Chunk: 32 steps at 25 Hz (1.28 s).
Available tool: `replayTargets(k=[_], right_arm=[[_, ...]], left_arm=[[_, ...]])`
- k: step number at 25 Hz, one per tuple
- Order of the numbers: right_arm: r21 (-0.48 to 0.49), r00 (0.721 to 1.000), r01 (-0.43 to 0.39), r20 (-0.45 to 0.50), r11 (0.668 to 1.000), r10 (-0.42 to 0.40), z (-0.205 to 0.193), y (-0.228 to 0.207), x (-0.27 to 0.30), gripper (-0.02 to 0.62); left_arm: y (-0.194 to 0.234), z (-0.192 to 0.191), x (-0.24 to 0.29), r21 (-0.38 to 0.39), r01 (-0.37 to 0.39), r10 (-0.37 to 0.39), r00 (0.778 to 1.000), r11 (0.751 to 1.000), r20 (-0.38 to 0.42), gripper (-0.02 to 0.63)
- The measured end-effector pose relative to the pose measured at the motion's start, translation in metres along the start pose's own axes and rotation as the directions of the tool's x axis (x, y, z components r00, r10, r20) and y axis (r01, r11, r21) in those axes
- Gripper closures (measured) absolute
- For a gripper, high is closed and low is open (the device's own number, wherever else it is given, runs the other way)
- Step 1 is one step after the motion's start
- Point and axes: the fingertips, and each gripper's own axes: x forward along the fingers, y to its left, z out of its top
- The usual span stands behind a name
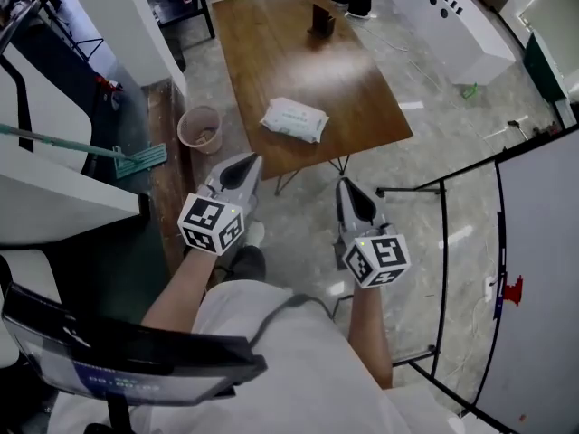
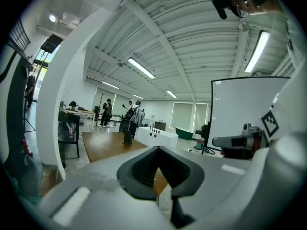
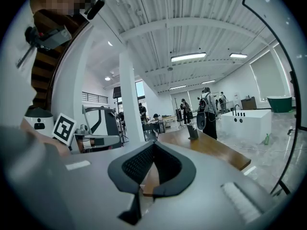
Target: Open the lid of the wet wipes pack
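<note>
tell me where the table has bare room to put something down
The wooden table is mostly bare: a wide patch between the wet wipes pack and the small dark object at the far edge, and another from the pack to the right edge. Tightest is the near left corner, beside the pack; a pink bucket stands on the floor there.

Bright ceiling strip lights [image 2: 141,67] glare off the wooden table [image 1: 348,66]; both gripper views bulge fisheye, dark at corners.
</note>
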Motion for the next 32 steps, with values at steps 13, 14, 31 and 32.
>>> replayTargets(k=[13, 14, 31, 32], right_arm=[[0.009, 0.997, 0.077, -0.032, 0.997, -0.077, 0.016, -0.016, 0.123, 0.586], [0.008, 0.996, 0.084, -0.034, 0.996, -0.084, 0.016, -0.017, 0.13, 0.588], [-0.026, 0.991, 0.108, -0.076, 0.994, -0.11, 0.015, -0.027, 0.206, 0.588], [-0.03, 0.991, 0.105, -0.081, 0.994, -0.107, 0.014, -0.029, 0.209, 0.587]], left_arm=[[0.088, 0.012, 0.089, -0.043, 0.135, -0.138, 0.989, 0.99, -0.06, 0.6], [0.093, 0.012, 0.093, -0.044, 0.144, -0.146, 0.987, 0.989, -0.062, 0.6], [0.15, 0.006, 0.137, -0.044, 0.224, -0.227, 0.968, 0.974, -0.108, 0.6], [0.151, 0.005, 0.139, -0.042, 0.225, -0.229, 0.967, 0.973, -0.111, 0.6]])
